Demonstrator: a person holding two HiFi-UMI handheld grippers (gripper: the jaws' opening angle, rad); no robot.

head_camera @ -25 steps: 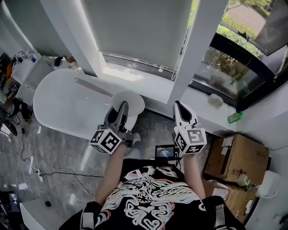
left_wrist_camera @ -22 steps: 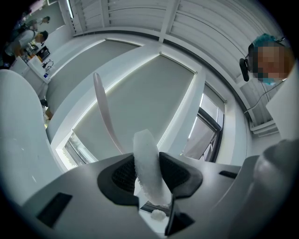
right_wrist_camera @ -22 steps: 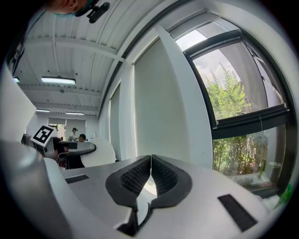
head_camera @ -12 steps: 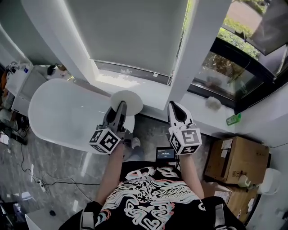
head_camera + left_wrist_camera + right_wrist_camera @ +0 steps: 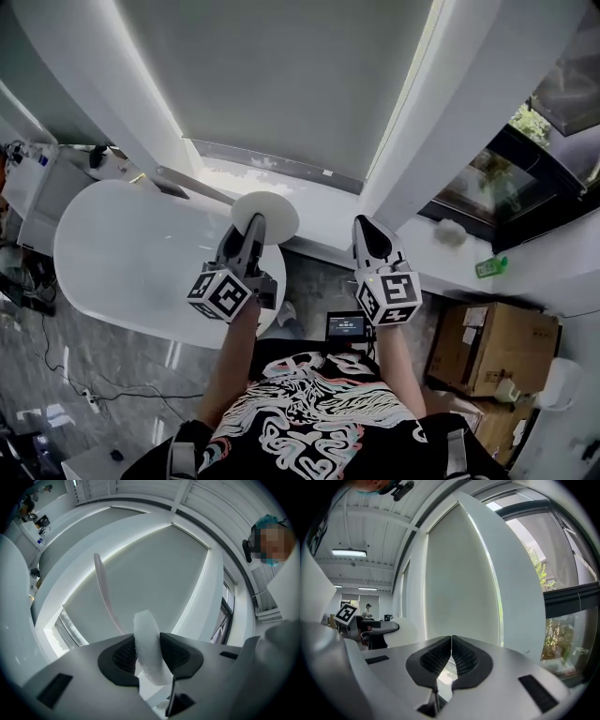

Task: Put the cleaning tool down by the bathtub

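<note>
Fingers (image 5: 246,244) of left gripper (image 5: 254,223) pinch cleaning tool (image 5: 272,208) by white round pad, over bathtub (image 5: 131,253) right end; right gripper (image 5: 368,232) alongside. Left gripper view — pad edge clamped, handle (image 5: 104,590) slanting away. Right gripper view — fingers pressed together, empty.

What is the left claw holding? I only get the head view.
Observer: The left claw is clamped on the fuzzy white edge of the pad.
Operator: Right claw?
Observer: The right claw is shut, with nothing in it.
Operator: Anyone nearby?
Observer: One person, far off, in the right gripper view.
</note>
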